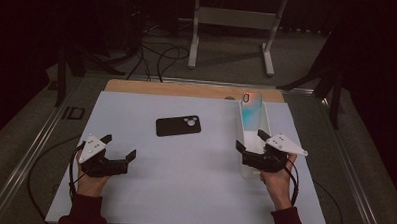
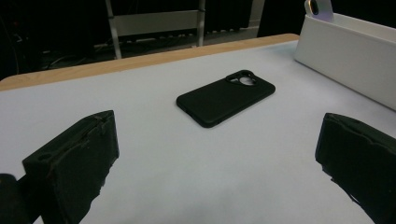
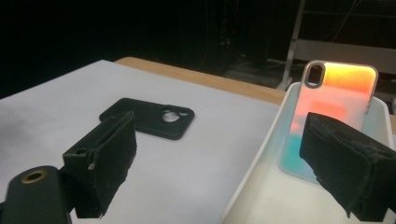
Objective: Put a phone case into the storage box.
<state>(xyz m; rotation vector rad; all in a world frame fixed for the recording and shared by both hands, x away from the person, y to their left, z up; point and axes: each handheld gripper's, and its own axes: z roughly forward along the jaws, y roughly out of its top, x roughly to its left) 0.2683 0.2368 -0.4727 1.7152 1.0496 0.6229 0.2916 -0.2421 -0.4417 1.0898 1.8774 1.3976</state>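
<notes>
Black phone case [image 1: 178,126] lies flat on the white sheet that covers the counter [image 1: 184,181], camera cutout toward the right in the high view, roughly midway between the two hands and a little farther from the person than either. Nothing touches it.

At the left, the left gripper [image 1: 119,147] rests low over the sheet, held in the person's left hand [image 1: 90,181], with a grey three-cornered plate on top. Its fingers stand wide apart and hold nothing. In the left gripper view the two black fingers [image 2: 77,165] frame bare sheet, and the black phone case [image 2: 225,97] lies beyond them, well apart, with the wall of the white bin [image 2: 345,58] at the upper right.

At the right, a long narrow white bin [image 1: 252,125] stands on the sheet with its length running away from the person. A second phone case with an orange-to-teal gradient [image 1: 250,105] leans upright against the bin's far end wall. The right gripper [image 1: 250,144] sits at the bin's near end, held in the right hand [image 1: 279,182]. Its fingers are spread wide and grip nothing; in the right gripper view one finger [image 3: 105,158] is over the sheet outside the bin and the other over its inside, straddling the bin's left wall, with the gradient case [image 3: 336,116] ahead.
</notes>
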